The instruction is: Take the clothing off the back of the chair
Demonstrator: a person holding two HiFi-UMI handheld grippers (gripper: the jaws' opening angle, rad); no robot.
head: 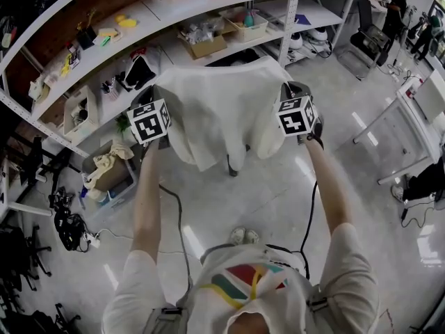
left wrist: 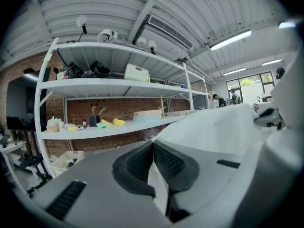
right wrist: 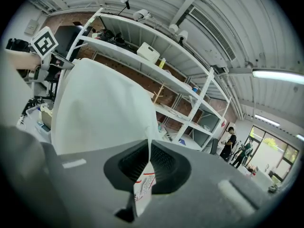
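Two hands hold a white shirt [head: 222, 113] up by its top edge, spread wide between them above the pale floor [head: 278, 193] and in front of a long white shelf rack [head: 104, 72]. The left tool [left wrist: 153, 144] has its dark ribbed pads pressed together on a fold of the white cloth, which runs down through the narrow gap between them and billows away to the right. The right tool [right wrist: 145, 148] is likewise clamped tight on the cloth, with the shirt's printed label [right wrist: 142, 186] hanging down between its pads. In the head view the two tools sit at about the same height, one at each upper corner of the shirt, and the cloth hangs loosely below them with an uneven hem. A dark leg [head: 231, 167] shows just under the hem; whether the shirt touches any chair there cannot be told. On the floor to the left stands a cardboard box [head: 111, 174] with crumpled cloth in it, near a tangle of cables [head: 69, 225]. The person's shoes [head: 243, 236] are on the floor below the shirt.
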